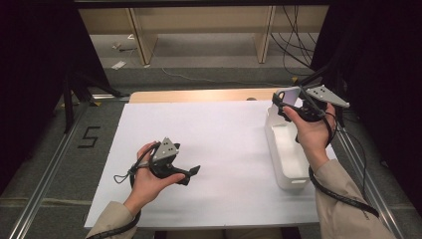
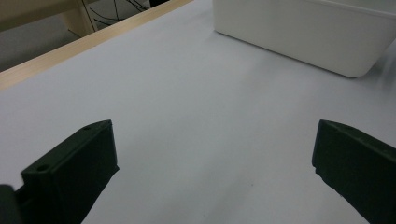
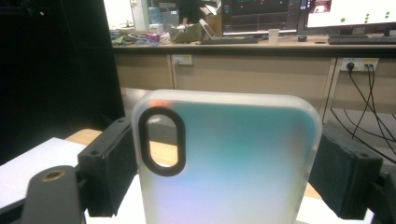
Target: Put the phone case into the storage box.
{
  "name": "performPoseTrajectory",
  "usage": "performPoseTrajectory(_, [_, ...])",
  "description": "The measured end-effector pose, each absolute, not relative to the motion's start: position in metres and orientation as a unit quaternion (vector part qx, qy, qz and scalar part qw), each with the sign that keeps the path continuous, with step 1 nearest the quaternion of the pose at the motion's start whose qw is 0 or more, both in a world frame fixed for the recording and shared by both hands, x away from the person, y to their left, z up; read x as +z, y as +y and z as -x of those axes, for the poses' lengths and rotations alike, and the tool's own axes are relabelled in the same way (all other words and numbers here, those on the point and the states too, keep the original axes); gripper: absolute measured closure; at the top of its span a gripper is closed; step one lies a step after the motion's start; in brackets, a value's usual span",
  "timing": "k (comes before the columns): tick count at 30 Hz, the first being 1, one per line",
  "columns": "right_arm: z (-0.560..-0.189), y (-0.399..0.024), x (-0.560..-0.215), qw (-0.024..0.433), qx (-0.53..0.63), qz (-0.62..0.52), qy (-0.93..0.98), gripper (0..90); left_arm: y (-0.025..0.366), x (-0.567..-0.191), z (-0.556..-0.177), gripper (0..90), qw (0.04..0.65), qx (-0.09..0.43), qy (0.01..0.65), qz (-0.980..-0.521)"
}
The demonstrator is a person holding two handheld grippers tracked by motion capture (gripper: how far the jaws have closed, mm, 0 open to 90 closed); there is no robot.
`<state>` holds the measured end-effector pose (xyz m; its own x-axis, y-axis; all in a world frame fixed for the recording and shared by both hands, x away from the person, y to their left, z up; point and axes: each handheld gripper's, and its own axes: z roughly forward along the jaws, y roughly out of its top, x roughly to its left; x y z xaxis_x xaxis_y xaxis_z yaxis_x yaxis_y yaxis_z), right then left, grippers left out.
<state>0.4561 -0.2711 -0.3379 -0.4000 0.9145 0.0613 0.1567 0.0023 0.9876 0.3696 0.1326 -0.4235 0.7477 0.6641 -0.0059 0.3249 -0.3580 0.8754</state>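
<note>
High view: white bin (image 1: 287, 164) beside right tongs (image 1: 281, 103).

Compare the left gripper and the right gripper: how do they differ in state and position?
The left gripper is open and holds nothing; the right gripper is shut on a phone case. The left gripper is low over the white table; the right gripper is raised above the white bin. Both have black jaws.

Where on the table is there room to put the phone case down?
The white sheet is bare between the left gripper and the white bin. Inside the bin looks bare too. The right gripper holds the phone case above the bin's far end.
</note>
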Motion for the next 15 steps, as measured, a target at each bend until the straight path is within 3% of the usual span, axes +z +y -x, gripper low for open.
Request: performPoseTrajectory(15, [-0.4568, -0.2742, -0.3377, 0.34, 0.558, -0.435, 0.619, 18.3, 0.1328, -0.4234, -0.3696, 0.0, 0.477, 0.178, 0.309, -0.803])
